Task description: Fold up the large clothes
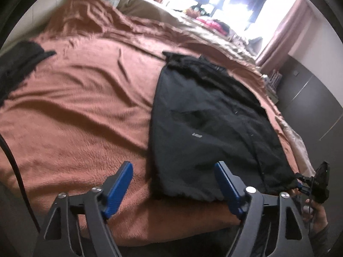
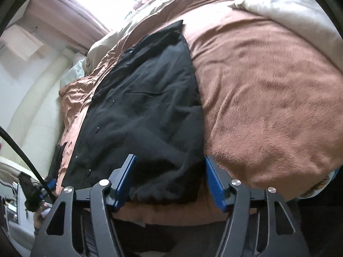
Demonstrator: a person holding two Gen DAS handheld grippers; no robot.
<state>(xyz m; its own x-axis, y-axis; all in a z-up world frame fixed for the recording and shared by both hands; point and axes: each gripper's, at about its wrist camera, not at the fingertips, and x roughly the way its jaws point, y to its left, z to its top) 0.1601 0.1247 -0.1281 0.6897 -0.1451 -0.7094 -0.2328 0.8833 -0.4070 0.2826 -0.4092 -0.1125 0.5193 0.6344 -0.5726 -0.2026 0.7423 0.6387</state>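
A large black garment (image 1: 205, 126) lies partly folded in a long strip on the brown fleece blanket (image 1: 81, 111). It has a small pale logo. It also shows in the right wrist view (image 2: 145, 111), running away from me. My left gripper (image 1: 173, 184) is open, hovering over the garment's near left corner. My right gripper (image 2: 170, 177) is open, its blue pads on either side of the garment's near hem, above it. The other gripper shows small at the right edge of the left view (image 1: 317, 184) and low left in the right view (image 2: 36, 190).
Another dark cloth (image 1: 19, 64) lies at the blanket's far left. Beige bedding (image 1: 193, 27) and colourful clothes (image 1: 212, 24) are piled near the bright window. Dark cabinets (image 1: 310, 98) stand to the right of the bed. A pale duvet (image 2: 285, 10) lies at upper right.
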